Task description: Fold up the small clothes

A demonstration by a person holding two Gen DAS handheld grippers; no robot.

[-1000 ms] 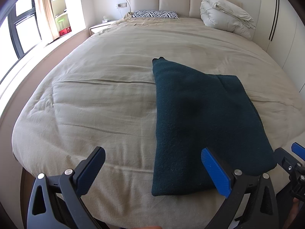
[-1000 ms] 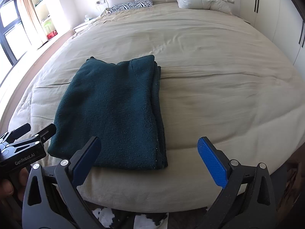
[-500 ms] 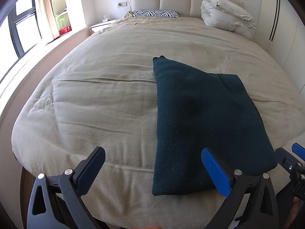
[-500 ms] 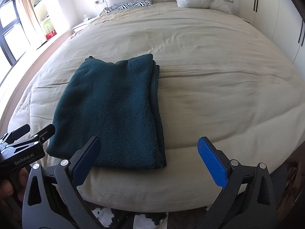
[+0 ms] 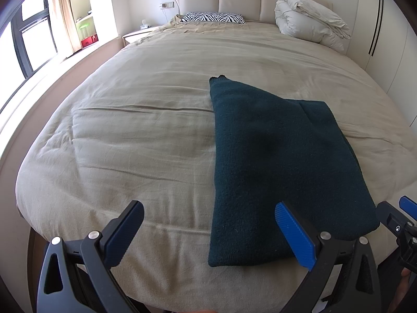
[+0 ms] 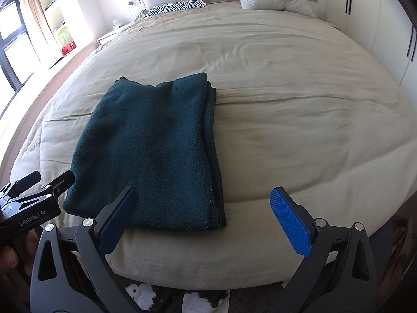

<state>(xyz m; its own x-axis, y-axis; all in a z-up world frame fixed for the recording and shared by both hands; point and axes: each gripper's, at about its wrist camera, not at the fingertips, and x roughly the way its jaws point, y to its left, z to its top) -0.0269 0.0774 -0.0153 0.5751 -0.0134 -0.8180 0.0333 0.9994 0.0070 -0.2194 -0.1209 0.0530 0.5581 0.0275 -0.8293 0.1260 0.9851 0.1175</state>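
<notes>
A dark teal fleece garment (image 5: 276, 161) lies folded into a flat rectangle near the foot edge of the beige bed (image 5: 135, 135). It also shows in the right wrist view (image 6: 153, 156), with stacked folded layers along its right side. My left gripper (image 5: 213, 232) is open and empty, held off the foot edge, just short of the garment's near left corner. My right gripper (image 6: 206, 221) is open and empty, held off the foot edge by the garment's near right corner. Each gripper shows at the edge of the other's view.
A zebra pillow (image 5: 212, 17) and a rolled white duvet (image 5: 310, 20) lie at the headboard. A window and shelves are on the left, wardrobe doors (image 5: 375, 26) on the right. A cowhide rug (image 6: 182, 297) lies below the bed's foot.
Both grippers have drifted very slightly; the garment lies as before. Both stay open.
</notes>
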